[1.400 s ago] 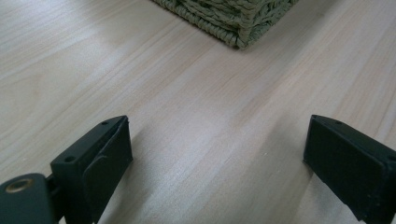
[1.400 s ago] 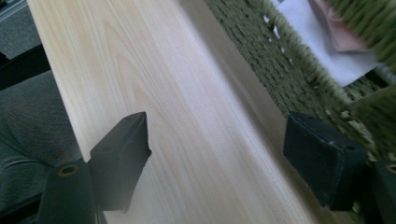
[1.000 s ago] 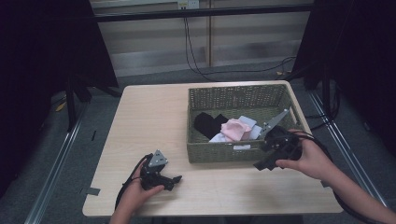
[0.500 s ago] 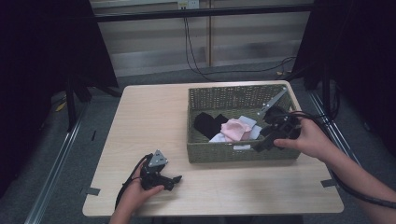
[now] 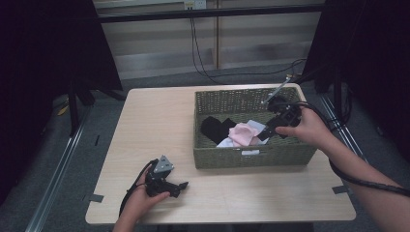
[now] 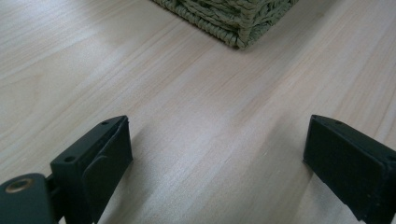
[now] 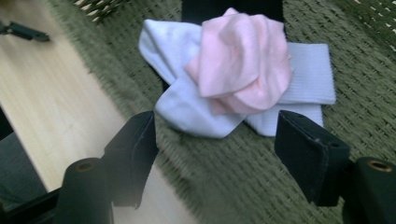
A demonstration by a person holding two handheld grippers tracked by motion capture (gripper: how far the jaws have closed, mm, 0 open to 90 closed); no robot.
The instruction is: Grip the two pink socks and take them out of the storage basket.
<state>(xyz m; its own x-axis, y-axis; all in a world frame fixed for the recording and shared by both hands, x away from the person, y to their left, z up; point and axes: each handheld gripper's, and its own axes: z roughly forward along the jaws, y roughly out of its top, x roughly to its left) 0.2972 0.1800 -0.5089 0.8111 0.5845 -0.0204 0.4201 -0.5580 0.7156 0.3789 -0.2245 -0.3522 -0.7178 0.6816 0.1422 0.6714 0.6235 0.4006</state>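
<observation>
Inside the woven basket [image 5: 251, 157], the right gripper [image 7: 215, 135] has moved in from the near rim, jaws wide apart and empty, above the pink sock [image 7: 245, 60] lying on white socks [image 7: 187, 105]. The left gripper [image 6: 217, 149], also wide open, stays on the table [image 5: 154, 125].

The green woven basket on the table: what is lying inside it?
Inside the basket lie a pink sock on top of white socks, with a black garment beside them. The pile covers whatever may lie underneath.
</observation>
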